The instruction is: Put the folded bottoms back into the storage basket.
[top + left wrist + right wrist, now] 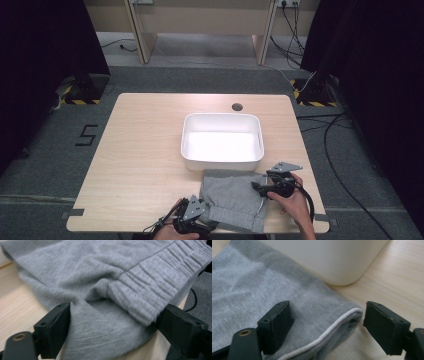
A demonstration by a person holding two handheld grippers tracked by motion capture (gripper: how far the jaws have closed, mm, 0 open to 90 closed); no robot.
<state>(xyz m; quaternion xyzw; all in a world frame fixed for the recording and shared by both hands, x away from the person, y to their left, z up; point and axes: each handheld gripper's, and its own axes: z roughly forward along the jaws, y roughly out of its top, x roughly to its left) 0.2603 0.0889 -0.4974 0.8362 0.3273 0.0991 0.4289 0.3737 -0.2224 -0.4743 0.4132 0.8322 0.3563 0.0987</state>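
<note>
Grey knit shorts (234, 199) lie folded flat on the near edge of the counter (140, 150), just in front of the white tub (221, 120), one corner touching or nearly touching its wall. The cloth looks soft, light and limp, likely to sag and unfold if lifted from a single point, so a two-point hold along opposite edges seems best. The ribbed elastic waistband (152, 287) is the thickest, grippiest part; the white-piped hem (332, 332) gives a firm doubled edge. The left claw (112, 325) stands apart with the waistband fold lying between its jaws, the pads brushing the cloth at most rather than pinching it. The right claw (327, 325) also stands apart, straddling the piped hem corner beside the tub, not yet clamped.
</note>
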